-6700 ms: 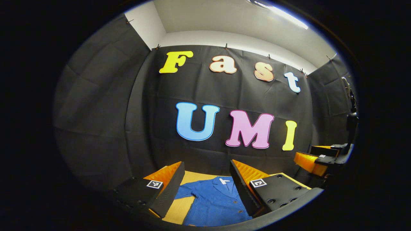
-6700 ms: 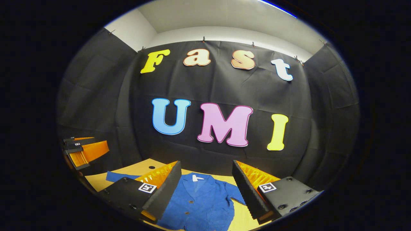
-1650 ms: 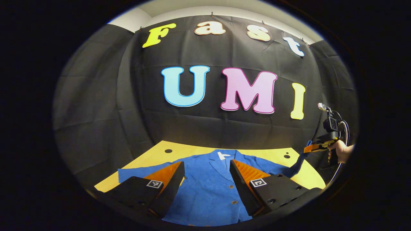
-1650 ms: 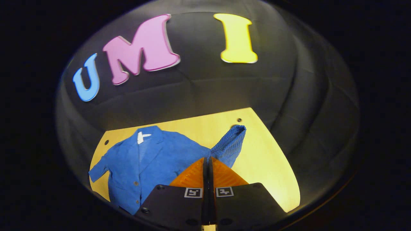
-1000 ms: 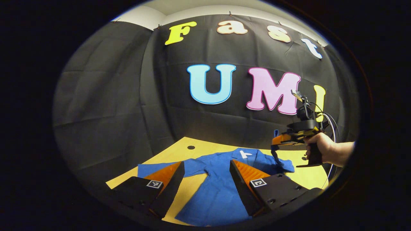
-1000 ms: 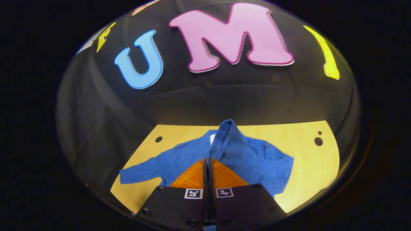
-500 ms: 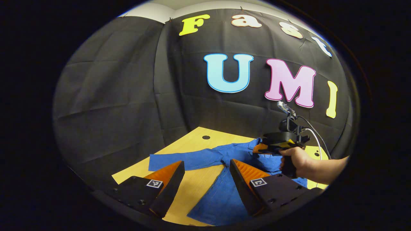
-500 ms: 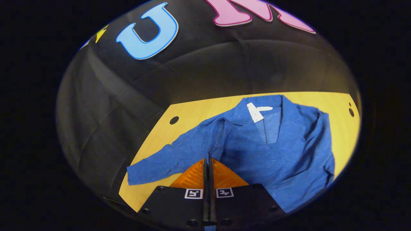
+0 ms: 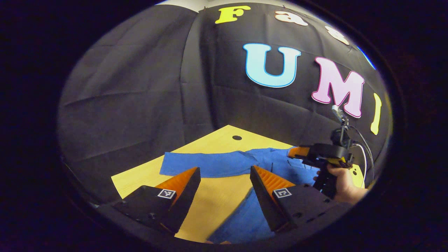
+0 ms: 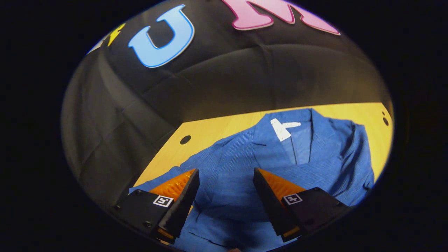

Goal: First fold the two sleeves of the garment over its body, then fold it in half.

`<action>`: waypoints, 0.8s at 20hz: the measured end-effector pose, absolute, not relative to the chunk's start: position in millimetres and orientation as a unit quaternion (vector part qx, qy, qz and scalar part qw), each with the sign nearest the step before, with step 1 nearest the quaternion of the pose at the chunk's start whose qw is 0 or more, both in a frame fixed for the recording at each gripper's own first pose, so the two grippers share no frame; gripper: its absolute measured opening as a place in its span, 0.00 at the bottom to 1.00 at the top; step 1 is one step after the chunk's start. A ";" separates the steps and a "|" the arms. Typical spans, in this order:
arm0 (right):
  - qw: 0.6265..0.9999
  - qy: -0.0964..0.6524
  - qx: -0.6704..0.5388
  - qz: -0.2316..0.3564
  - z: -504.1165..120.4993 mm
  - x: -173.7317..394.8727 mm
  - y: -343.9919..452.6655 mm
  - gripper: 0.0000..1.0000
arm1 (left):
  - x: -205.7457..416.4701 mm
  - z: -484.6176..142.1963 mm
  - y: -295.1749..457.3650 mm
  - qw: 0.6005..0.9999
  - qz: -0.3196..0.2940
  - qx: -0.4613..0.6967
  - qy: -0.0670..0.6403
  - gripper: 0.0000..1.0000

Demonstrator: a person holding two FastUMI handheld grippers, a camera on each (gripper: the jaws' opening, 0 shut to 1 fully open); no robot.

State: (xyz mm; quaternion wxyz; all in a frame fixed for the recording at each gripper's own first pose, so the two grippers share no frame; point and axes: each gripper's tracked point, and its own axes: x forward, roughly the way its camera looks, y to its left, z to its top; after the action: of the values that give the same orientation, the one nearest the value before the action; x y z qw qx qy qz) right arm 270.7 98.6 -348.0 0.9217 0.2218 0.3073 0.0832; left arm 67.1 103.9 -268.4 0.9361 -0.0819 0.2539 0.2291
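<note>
Garment (image 10: 245,175), a blue jacket, lies on the yellow worktop (image 9: 217,140), collar toward the booth wall. My right gripper (image 10: 225,196) hovers over its chest with fingers spread wide and nothing between them; one sleeve is folded in across the body on the side beyond the collar. My left gripper (image 9: 224,190) is also wide open and empty, low above the bare worktop beside the jacket's body, with the other sleeve (image 9: 206,164) stretched flat just ahead of it, away from the collar. From the left gripper view I also see my right hand (image 9: 344,183) on the other gripper's handle. I judge that sleeve comes next. Thin cloth lying flat is hard to pinch: fingers may scrape the worktop and miss, or drag the whole jacket sideways and spill the fold already laid.
</note>
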 end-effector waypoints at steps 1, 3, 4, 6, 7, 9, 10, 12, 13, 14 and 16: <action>0.929 0.288 0.218 0.085 -338.3 267.4 94.9 0.98 | 70.9 -273.4 113.4 0.934 0.239 -0.082 0.250 0.84; 0.940 0.260 0.200 0.091 -325.7 257.5 85.4 0.98 | 75.6 -288.5 135.8 0.928 0.262 -0.088 0.250 0.84; 0.946 0.250 0.183 0.096 -320.1 252.7 80.2 0.98 | 78.6 -292.2 147.4 0.924 0.273 -0.091 0.251 0.84; 0.958 0.233 0.122 0.111 -308.6 239.4 69.0 0.97 | 82.4 -305.4 169.7 0.918 0.288 -0.091 0.258 0.84; 0.966 0.214 0.093 0.115 -298.6 232.3 61.8 0.98 | 83.5 -313.3 181.9 0.916 0.291 -0.087 0.263 0.84; 0.976 0.172 0.063 0.116 -279.1 226.0 52.1 0.98 | 84.0 -328.1 209.8 0.908 0.308 -0.078 0.272 0.84; 0.979 0.156 0.057 0.118 -270.8 220.5 48.9 0.98 | 85.0 -336.0 222.5 0.904 0.313 -0.081 0.279 0.84; 0.983 0.134 0.048 0.119 -256.4 209.3 39.7 0.98 | 88.3 -352.9 245.9 0.895 0.318 -0.102 0.296 0.84; 0.984 0.123 0.046 0.117 -251.2 204.3 34.3 0.98 | 87.9 -359.7 258.6 0.889 0.325 -0.109 0.304 0.83; 0.986 0.113 0.046 0.110 -245.7 200.2 28.0 0.98 | 87.4 -368.9 268.8 0.883 0.327 -0.113 0.317 0.84; 0.991 0.100 0.028 0.085 -240.6 190.8 11.3 0.98 | 89.0 -394.2 283.5 0.873 0.315 -0.122 0.352 0.83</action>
State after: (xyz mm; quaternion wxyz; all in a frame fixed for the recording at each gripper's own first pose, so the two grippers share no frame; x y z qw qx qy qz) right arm 190.8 11.3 -240.6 0.9909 0.0282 0.1004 0.0853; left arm 89.0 283.5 -394.2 0.8726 -0.1219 0.3523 0.3154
